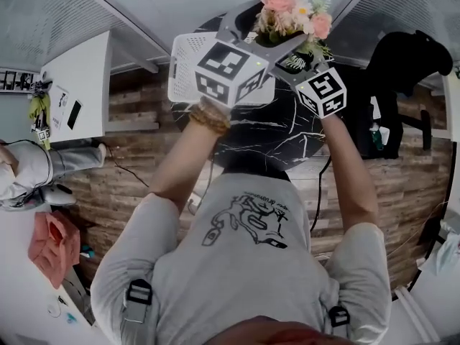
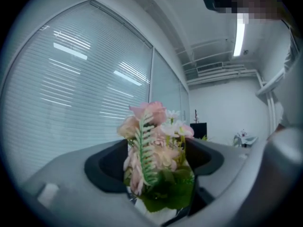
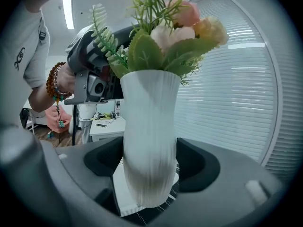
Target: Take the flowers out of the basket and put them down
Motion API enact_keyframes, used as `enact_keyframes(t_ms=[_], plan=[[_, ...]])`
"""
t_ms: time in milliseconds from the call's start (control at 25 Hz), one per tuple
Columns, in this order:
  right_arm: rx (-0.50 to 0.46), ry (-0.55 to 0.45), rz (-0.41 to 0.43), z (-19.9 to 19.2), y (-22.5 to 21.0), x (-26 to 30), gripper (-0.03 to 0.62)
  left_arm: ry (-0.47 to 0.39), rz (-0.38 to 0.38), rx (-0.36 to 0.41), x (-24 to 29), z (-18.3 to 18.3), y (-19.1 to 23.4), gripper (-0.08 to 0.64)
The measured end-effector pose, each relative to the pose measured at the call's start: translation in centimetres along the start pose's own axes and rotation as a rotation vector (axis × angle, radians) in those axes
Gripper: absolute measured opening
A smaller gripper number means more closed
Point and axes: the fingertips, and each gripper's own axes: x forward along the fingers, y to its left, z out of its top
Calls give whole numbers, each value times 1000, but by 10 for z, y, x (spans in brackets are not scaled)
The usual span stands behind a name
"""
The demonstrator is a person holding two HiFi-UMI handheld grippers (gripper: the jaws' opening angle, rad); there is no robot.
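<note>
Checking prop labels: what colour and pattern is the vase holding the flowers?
White with fine vertical ribs; the vase shows best in the right gripper view.

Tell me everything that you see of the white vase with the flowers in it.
The vase is white, tall and finely ribbed along its length, matte like ceramic or plastic. It is upright and appears to hang in the air above the black table. The pads of the right gripper press its lower body from both sides. Pink and cream flowers with green leaves and fern sprigs rise from its mouth, and the left gripper is closed round this foliage.
</note>
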Motion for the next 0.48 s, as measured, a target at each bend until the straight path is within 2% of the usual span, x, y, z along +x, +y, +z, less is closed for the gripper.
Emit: enact_keyframes(t_ms=[480], plan=[[29,34,-144,-36,-53,-98,357,-21,-152,-33,78,-4,-84,373]])
